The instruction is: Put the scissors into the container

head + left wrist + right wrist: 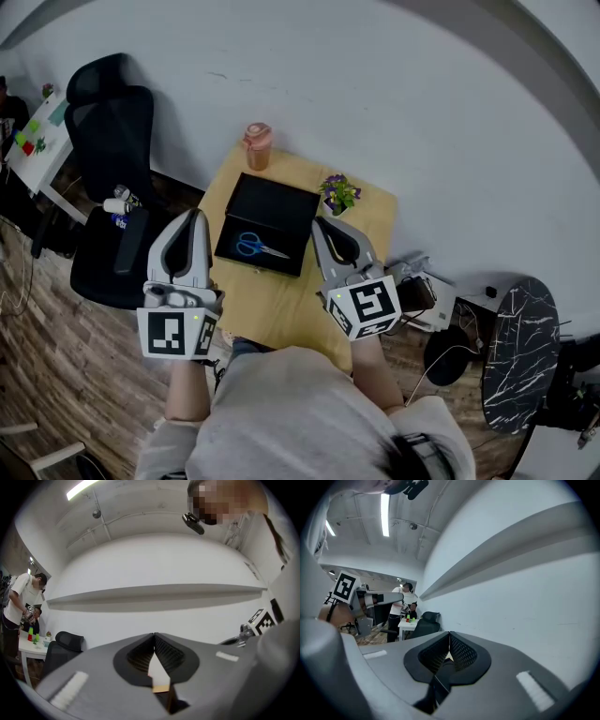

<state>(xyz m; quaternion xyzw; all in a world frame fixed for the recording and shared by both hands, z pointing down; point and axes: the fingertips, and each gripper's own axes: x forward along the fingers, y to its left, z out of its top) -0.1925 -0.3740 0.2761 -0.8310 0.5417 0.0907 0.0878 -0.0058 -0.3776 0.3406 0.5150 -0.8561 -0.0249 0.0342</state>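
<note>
Nearest the person, the left gripper (195,216) and the right gripper (320,225) hover above the wooden table (272,314), each with its jaws closed together on nothing. Between and just past their tips, the blue scissors (258,247) lie flat inside the black container (281,208), touched by neither gripper. Beyond stand a small plant (338,193) and an orange cup (257,146).

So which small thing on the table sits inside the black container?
The blue-handled scissors, lying flat inside the container; the orange cup and the flower pot stand outside it on the wooden table.
</note>
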